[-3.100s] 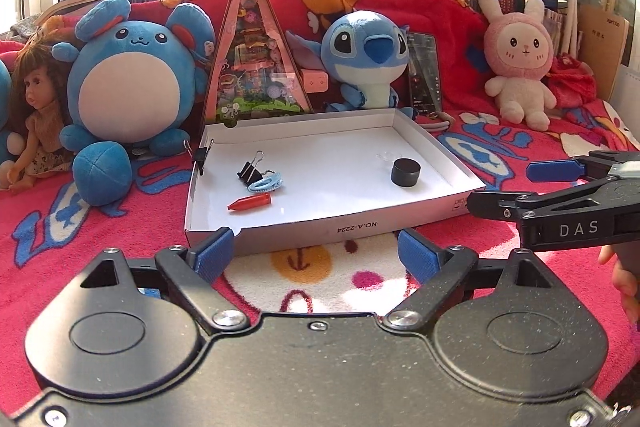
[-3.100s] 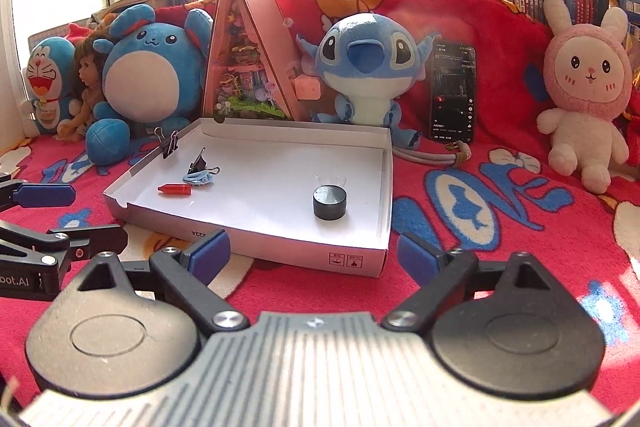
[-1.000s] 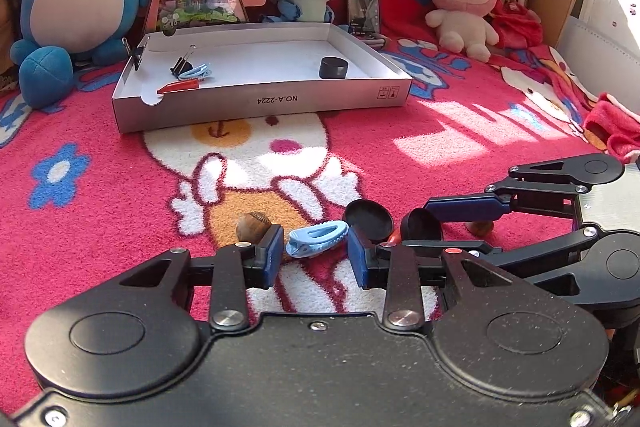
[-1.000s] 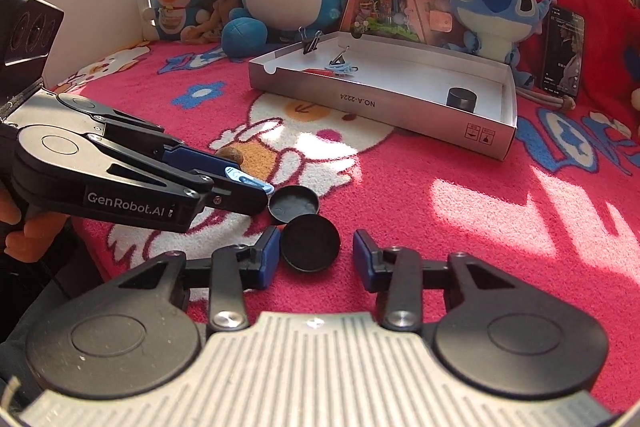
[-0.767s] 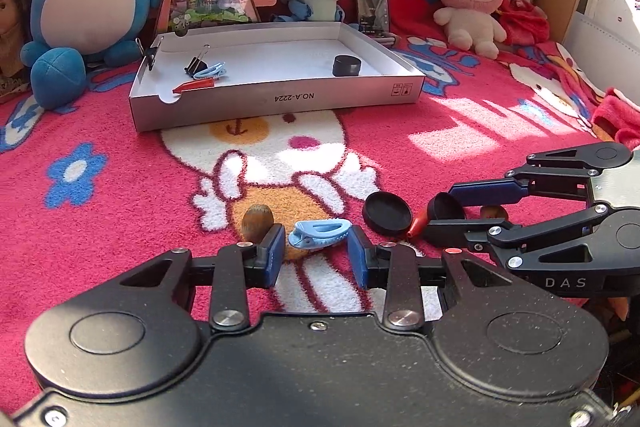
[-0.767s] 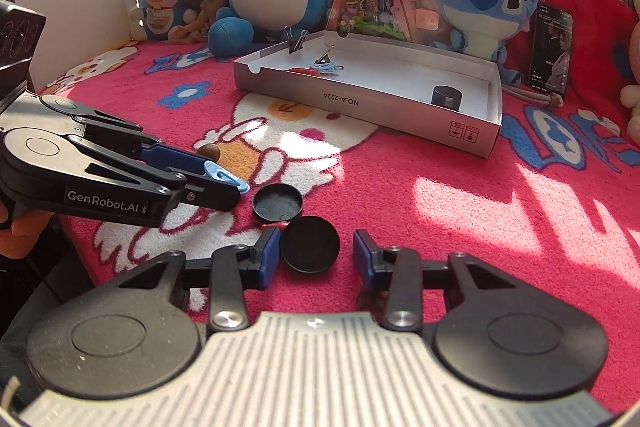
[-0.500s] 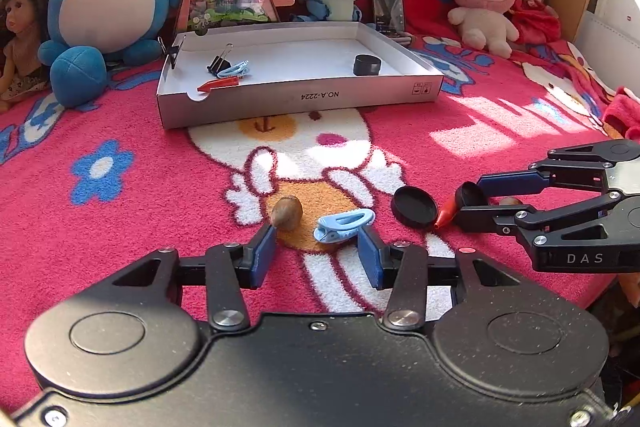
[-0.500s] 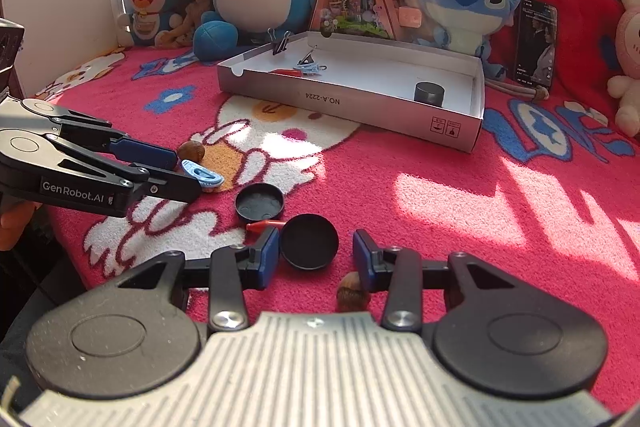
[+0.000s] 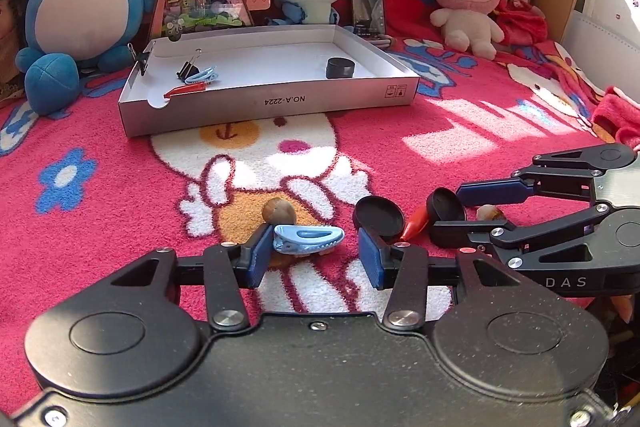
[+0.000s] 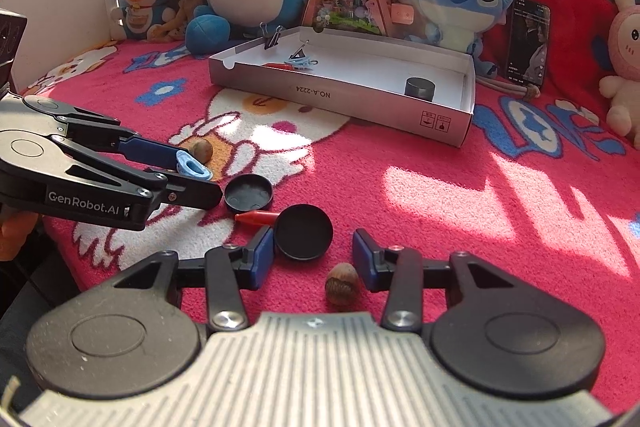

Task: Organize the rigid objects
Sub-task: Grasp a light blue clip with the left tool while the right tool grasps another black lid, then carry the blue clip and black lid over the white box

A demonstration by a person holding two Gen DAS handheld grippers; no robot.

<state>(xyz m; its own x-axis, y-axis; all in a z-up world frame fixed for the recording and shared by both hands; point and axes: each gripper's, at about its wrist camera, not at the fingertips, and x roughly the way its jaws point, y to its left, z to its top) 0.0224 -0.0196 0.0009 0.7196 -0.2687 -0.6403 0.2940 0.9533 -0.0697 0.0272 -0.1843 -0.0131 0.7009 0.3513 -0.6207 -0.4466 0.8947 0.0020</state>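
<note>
Red cartoon-print blanket on a bed [image 9: 460, 115], plush toys lined up along the top of both frames, white cardboard box [image 9: 276, 103] upper centre in the left wrist view.

Box already contains a binder clip, a blue clip, a red piece and a black cylinder [image 9: 340, 67]. The rest lies loose on the blanket near the bottom of frame.

Left tongs [image 9: 316, 259]: open, jaws astride the blue clip [image 9: 308, 237]. Clip's left end touches the left pad; a clear gap remains to the right pad, so no grip. Long axis runs left-right across the frame, i.e. jaw to jaw (closing would pinch it end to end, which is probably less stable than across the width). A nut [image 9: 279, 211] sits just behind the clip.

Right tongs [image 10: 313, 259]: open, holding nothing. A black round lid [image 10: 303, 231] lies between the jaws, touching the left pad and apart from the right one. A second nut [image 10: 342, 283] sits low between the jaws, nearer the camera.

Also loose: an upturned black lid [image 10: 248, 193] and a red piece [image 10: 256, 217], left of centre in the right view.

Each tool is nearest its own target. The box lies straight ahead, well apart from both.
</note>
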